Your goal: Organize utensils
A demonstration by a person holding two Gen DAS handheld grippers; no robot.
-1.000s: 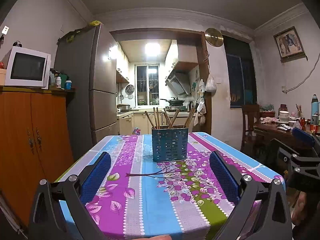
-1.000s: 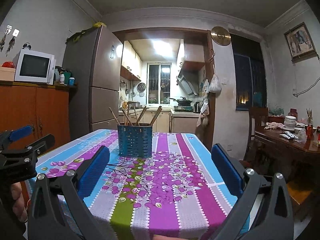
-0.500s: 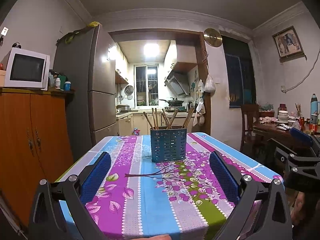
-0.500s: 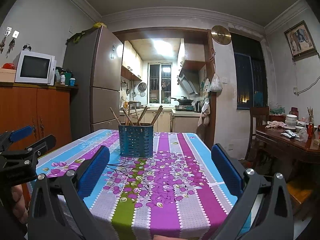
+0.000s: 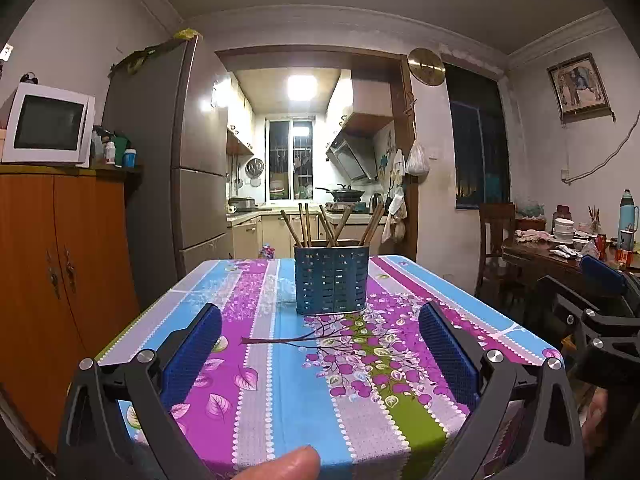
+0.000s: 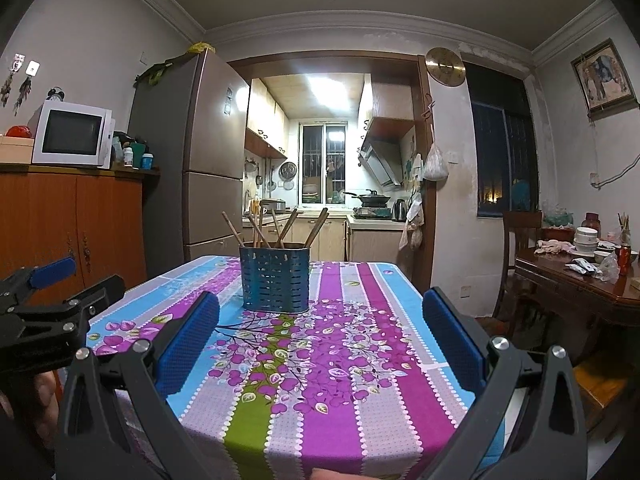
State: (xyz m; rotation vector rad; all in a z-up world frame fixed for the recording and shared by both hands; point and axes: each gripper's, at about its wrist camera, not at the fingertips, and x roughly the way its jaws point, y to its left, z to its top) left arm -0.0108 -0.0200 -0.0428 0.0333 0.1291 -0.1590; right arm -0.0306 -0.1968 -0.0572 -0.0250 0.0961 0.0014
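A blue perforated utensil holder (image 5: 331, 279) stands on the floral striped tablecloth (image 5: 288, 368), with several wooden chopsticks (image 5: 334, 226) upright in it. It also shows in the right wrist view (image 6: 274, 279), with the chopsticks (image 6: 280, 228) leaning in it. My left gripper (image 5: 320, 356) is open and empty, held over the table's near edge, well short of the holder. My right gripper (image 6: 320, 344) is open and empty too, to the right of the left gripper (image 6: 44, 312), which shows at the view's left edge.
An orange cabinet (image 5: 52, 280) with a microwave (image 5: 48, 124) stands at the left beside a fridge (image 5: 176, 168). A wooden side table (image 6: 576, 284) with bowls and bottles stands at the right. The kitchen doorway (image 5: 308, 152) lies beyond the table.
Both grippers have drifted slightly; the holder sits a little higher and nearer the centre of the left wrist view. Both stay open and empty.
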